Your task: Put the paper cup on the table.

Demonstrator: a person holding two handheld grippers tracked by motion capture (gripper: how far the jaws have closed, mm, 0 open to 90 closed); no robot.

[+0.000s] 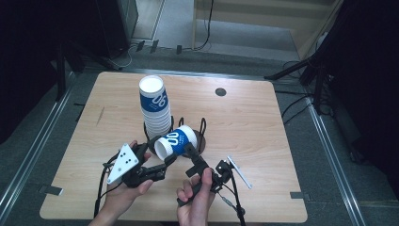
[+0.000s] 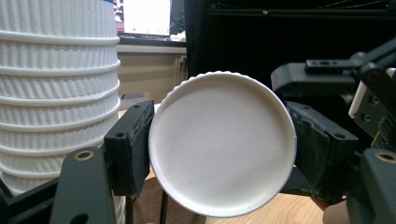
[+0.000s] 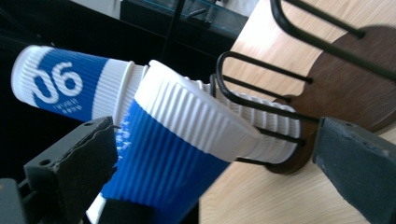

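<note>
A blue and white ribbed paper cup (image 1: 176,141) is held on its side above the table's near half. My left gripper (image 1: 163,159) is shut on its bottom end; in the left gripper view the cup's white base (image 2: 222,149) sits squeezed between both pads (image 2: 135,144). My right gripper (image 1: 190,154) comes in from the right with its jaws wide apart around the cup's body (image 3: 177,149), and its far pad (image 3: 355,163) stands well clear. A tall upside-down stack of the same cups (image 1: 155,106) stands just behind, in a wire holder.
The wire cup holder (image 1: 203,128) has a dark round wooden base (image 3: 355,79) and upright black loops close to the held cup. A round cable hole (image 1: 220,92) lies at the back of the wooden table (image 1: 254,127). Stands and cables sit on the floor beyond.
</note>
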